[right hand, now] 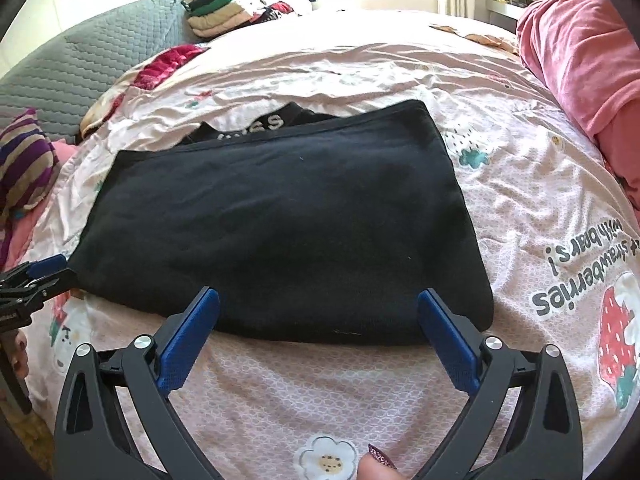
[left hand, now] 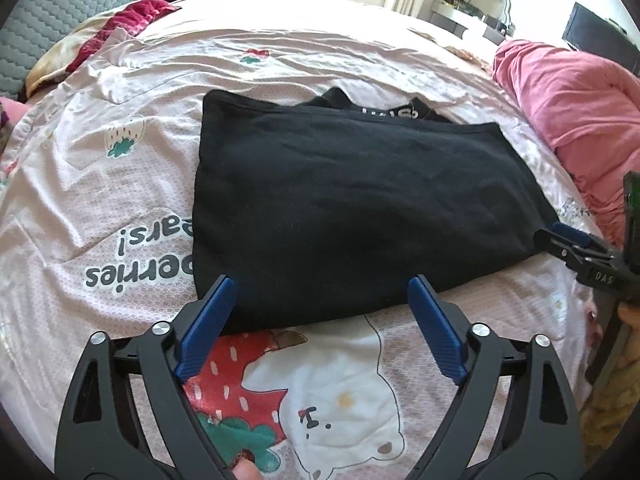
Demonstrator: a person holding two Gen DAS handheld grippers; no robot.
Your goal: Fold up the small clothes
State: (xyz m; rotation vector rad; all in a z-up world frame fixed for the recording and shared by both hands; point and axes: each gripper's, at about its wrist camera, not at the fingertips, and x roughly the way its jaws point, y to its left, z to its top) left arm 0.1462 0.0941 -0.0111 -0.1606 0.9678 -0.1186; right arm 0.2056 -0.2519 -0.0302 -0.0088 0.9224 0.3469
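Observation:
A black garment point(left hand: 340, 200) lies folded flat on the bed, with white lettering point(right hand: 256, 128) showing at its far edge. My left gripper point(left hand: 322, 282) hovers open over the garment's near left edge, nothing between its blue pads point(left hand: 212, 320). My right gripper point(right hand: 318, 294) stands open over the near edge of the black garment point(right hand: 280, 220), its pads apart from the cloth. Each gripper shows in the other's view: the right gripper point(left hand: 560, 236) by the garment's near right corner, the left gripper point(right hand: 52, 271) by its near left corner. A thumb point(right hand: 378, 466) shows at the bottom.
The pink bedsheet point(left hand: 120, 208) has strawberry and bear prints. A bunched pink blanket point(left hand: 572, 96) lies along the right. A grey quilted headboard point(right hand: 80, 68), a stack of folded clothes point(right hand: 220, 12) and a striped cushion point(right hand: 24, 160) sit at the left and back.

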